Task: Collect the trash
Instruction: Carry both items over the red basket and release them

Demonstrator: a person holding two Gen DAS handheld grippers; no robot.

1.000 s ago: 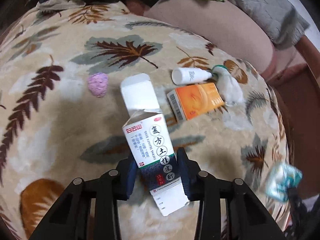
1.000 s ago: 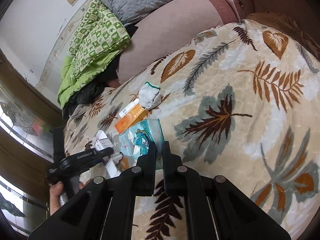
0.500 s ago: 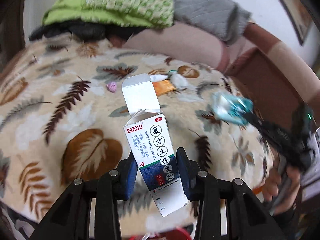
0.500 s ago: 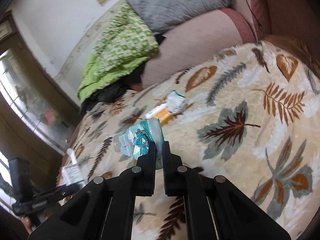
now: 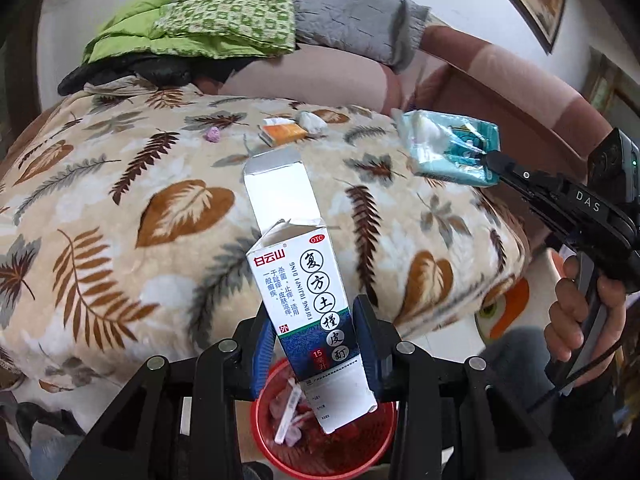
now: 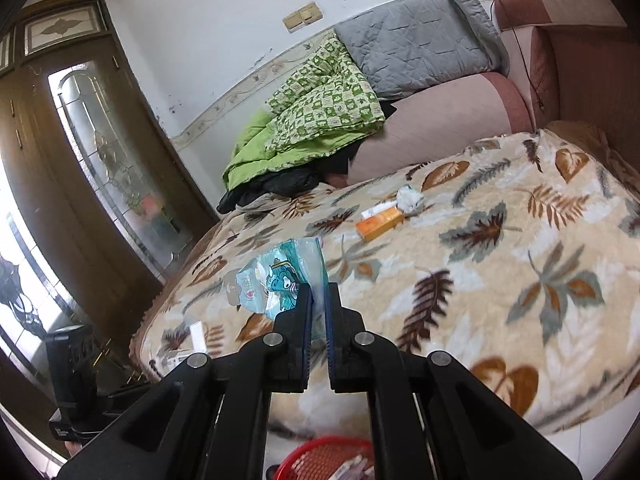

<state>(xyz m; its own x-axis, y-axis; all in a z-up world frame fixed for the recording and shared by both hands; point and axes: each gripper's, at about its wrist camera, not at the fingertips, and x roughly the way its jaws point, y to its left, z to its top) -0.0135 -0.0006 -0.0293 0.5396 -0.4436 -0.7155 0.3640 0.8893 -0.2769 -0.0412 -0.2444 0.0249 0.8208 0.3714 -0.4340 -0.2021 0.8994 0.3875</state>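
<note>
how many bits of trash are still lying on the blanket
4, all lying on the leaf-print blanket: a pink crumpled wad, an orange box, a white tube just behind it, and a white crumpled tissue to their right. More may be hidden.

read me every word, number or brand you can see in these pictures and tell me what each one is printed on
"白云山" in a red band on the white and dark blue medicine carton held in the left gripper.
"OTC" in a red oval on the same carton.
"复方土槿皮酊", large, down its front.
"FUFANG TUJINPI DING" beside that.
"15" on its red patch.
"DAS" on the black right gripper.
Print on the teal plastic wrapper and orange box: unreadable.
</note>
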